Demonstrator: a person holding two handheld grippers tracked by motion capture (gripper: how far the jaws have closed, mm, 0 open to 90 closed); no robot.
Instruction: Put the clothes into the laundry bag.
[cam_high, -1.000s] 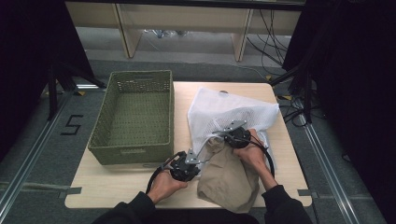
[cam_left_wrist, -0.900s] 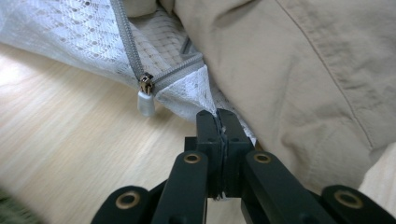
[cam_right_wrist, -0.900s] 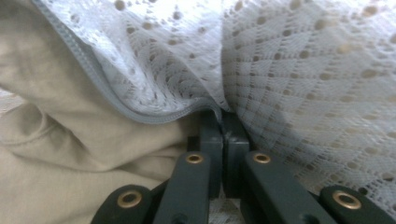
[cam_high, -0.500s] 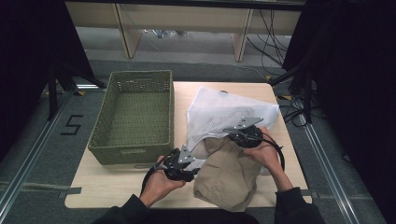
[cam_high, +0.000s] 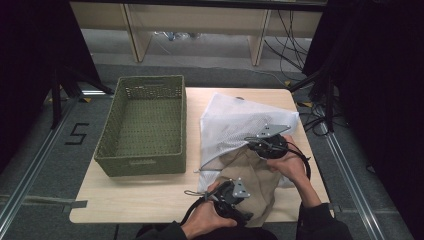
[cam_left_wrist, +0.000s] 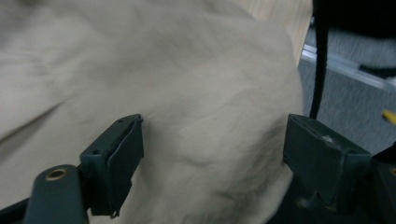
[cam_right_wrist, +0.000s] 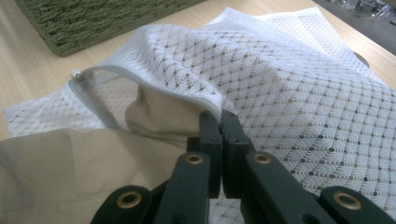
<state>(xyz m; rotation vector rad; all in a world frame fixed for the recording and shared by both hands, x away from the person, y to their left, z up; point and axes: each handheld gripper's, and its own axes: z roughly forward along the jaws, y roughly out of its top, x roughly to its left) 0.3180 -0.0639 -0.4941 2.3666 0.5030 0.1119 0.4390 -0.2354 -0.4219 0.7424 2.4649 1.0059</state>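
On table, white mesh bag (cam_high: 235, 122), beige cloth (cam_high: 255, 180)

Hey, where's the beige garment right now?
In the high view the beige garment lies at the table's near right, half inside the white mesh bag, between both grippers, right of the green basket.

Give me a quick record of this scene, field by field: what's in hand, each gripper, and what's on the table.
work: beige garment going into white mesh bag
right gripper: shut on the mesh bag's zipper edge, holding the mouth up
left gripper: jaws have just been opening; garment lies between them, pads not pressing
garment: part inside the bag's mouth, part on the table
green basket: left of bag
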